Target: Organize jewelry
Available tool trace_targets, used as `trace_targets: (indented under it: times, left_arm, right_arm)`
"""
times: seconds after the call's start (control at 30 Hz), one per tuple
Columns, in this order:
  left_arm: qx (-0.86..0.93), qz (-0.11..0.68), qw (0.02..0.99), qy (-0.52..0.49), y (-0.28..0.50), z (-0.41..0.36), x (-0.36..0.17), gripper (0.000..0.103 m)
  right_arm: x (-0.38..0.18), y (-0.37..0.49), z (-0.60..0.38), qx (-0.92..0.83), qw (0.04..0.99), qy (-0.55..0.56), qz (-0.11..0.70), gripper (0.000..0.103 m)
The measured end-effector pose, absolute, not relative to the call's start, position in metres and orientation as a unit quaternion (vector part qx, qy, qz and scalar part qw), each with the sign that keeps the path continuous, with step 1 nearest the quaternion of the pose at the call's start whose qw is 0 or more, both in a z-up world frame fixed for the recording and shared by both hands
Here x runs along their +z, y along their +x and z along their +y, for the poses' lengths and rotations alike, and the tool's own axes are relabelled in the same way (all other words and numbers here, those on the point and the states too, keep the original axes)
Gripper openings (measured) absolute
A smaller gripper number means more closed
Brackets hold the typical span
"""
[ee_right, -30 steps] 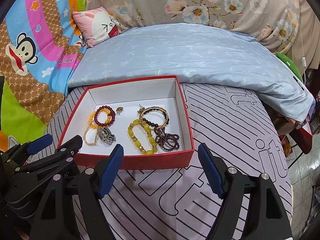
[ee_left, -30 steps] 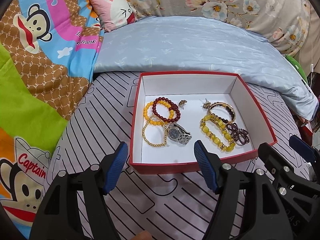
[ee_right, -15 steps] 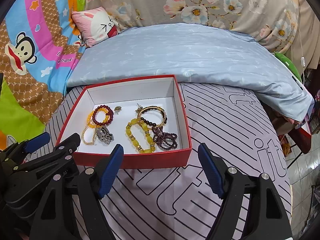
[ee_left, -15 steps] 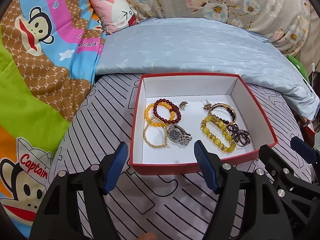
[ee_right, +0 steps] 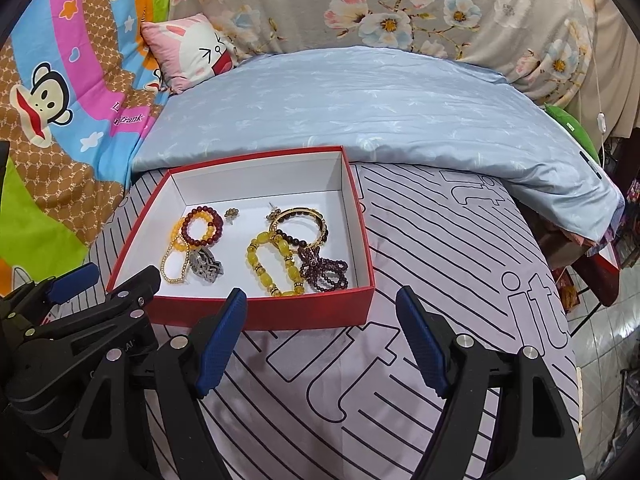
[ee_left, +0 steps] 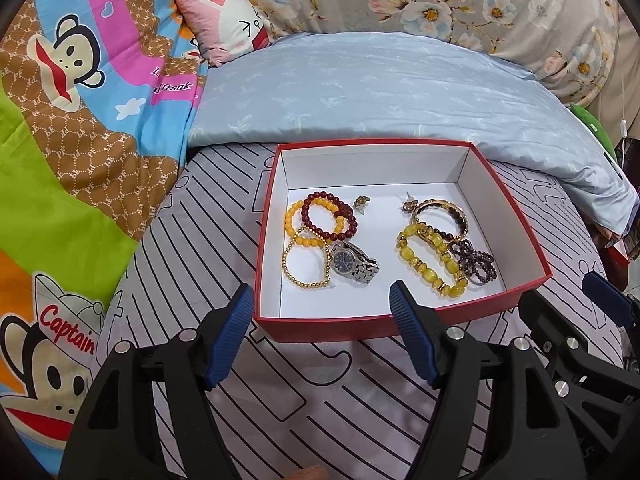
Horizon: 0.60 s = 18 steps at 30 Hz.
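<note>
A red box [ee_left: 400, 326] [ee_right: 260, 314] with a white inside lies on the striped bed cover and holds jewelry. On its left lie a dark red bead bracelet [ee_left: 328, 216] [ee_right: 201, 226], a yellow bead bracelet [ee_left: 294, 220], a thin gold bead bracelet [ee_left: 306, 262] and a silver watch [ee_left: 354, 266] [ee_right: 206, 266]. On its right lie a chunky yellow bracelet [ee_left: 430, 266] [ee_right: 274, 266], a gold bangle [ee_left: 440, 214] [ee_right: 298, 222] and dark purple beads [ee_left: 474, 262] [ee_right: 324, 270]. My left gripper [ee_left: 322, 336] and right gripper [ee_right: 320, 340] hover open and empty just before the box's near wall.
A pale blue quilt [ee_left: 380, 88] lies folded behind the box. A monkey-print blanket [ee_left: 60, 120] is at the left, a pink rabbit cushion [ee_left: 228, 28] at the back. The bed's edge and tiled floor [ee_right: 600, 340] are at the right.
</note>
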<state>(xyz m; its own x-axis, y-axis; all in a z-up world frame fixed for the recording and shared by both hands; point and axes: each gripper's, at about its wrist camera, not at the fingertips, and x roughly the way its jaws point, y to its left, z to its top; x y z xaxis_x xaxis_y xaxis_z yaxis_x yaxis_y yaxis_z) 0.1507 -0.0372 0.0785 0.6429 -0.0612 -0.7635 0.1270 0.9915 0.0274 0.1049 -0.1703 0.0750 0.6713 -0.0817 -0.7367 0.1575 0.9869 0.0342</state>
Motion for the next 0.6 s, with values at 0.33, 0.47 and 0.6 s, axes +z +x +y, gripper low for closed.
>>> trace_targets:
  times: [0.33, 0.47, 0.6]
  left_arm:
    - [-0.063, 0.426, 0.902, 0.025, 0.1516, -0.0345, 0.0751, 0.067]
    - [-0.051, 0.419, 0.906, 0.031, 0.1500, -0.0347, 0.0753, 0.067]
    - [-0.051, 0.422, 0.905, 0.028, 0.1501, -0.0343, 0.0755, 0.067]
  right_arm:
    - [0.0727, 0.1016, -0.1686, -0.066, 0.912, 0.046, 0.402, 0.074]
    - [0.0721, 0.1009, -0.1680, -0.064, 0.912, 0.045, 0.403, 0.074]
    - [0.0724, 0.1004, -0.1679, -0.064, 0.912, 0.048, 0.403, 0.074]
